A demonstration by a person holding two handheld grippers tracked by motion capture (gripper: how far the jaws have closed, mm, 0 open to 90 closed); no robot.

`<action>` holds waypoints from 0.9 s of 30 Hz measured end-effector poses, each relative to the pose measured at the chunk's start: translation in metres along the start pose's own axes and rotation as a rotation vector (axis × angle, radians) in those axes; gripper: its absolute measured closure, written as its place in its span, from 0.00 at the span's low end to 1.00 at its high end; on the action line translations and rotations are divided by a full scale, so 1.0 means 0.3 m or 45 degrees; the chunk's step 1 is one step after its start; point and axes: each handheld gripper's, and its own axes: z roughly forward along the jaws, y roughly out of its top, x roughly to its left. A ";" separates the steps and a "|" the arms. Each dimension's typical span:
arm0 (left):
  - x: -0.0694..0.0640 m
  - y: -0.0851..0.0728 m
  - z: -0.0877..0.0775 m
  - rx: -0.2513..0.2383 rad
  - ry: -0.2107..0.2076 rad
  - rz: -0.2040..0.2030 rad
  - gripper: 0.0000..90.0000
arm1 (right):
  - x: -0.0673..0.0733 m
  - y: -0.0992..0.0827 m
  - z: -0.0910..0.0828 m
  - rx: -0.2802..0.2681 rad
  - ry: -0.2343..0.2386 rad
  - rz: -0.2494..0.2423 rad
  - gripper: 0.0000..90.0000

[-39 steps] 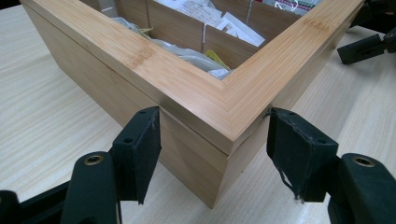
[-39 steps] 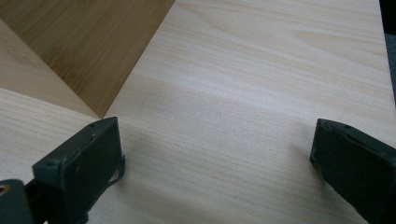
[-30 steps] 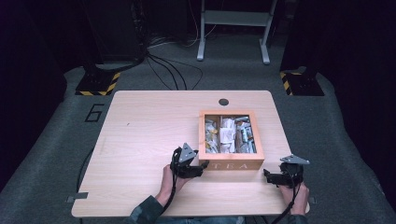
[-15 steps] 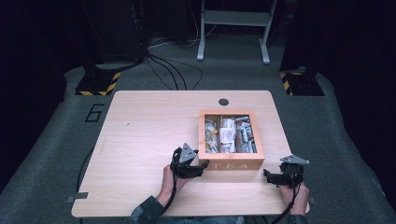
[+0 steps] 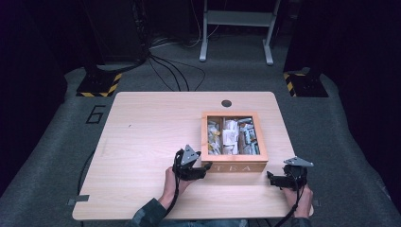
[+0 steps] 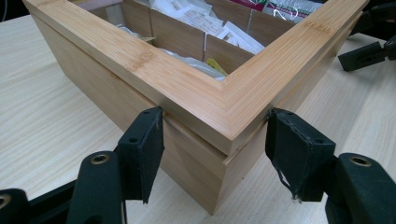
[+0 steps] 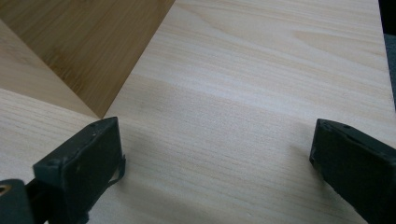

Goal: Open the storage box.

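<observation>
A wooden tea box (image 5: 235, 168) marked TEA stands on the right half of the table, its lid shut over a window that shows paper tea bags (image 5: 231, 135) in compartments. My left gripper (image 5: 207, 166) is at the box's near left corner. In the left gripper view that corner (image 6: 224, 116) sits between the jaws, and my left gripper (image 6: 215, 149) is shut on it, both pads against the box sides at the lid seam. My right gripper (image 5: 270, 178) rests low near the box's near right corner. It stands open (image 7: 215, 154) over bare wood, with nothing between its fingers.
The light wooden table (image 5: 151, 142) has a round cable hole (image 5: 226, 103) at its far edge. Black cables and a metal stand's feet lie on the grey floor beyond. The right gripper's black jaws (image 6: 369, 51) show past the box in the left gripper view.
</observation>
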 end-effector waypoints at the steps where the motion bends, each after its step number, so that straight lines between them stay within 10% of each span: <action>1: 0.000 0.000 0.000 0.000 0.000 0.000 0.41 | 0.000 0.000 0.000 0.000 0.000 0.000 0.02; 27: -0.001 0.004 -0.003 -0.031 0.005 -0.012 0.43 | 0.000 0.000 0.000 0.000 -0.001 0.001 0.02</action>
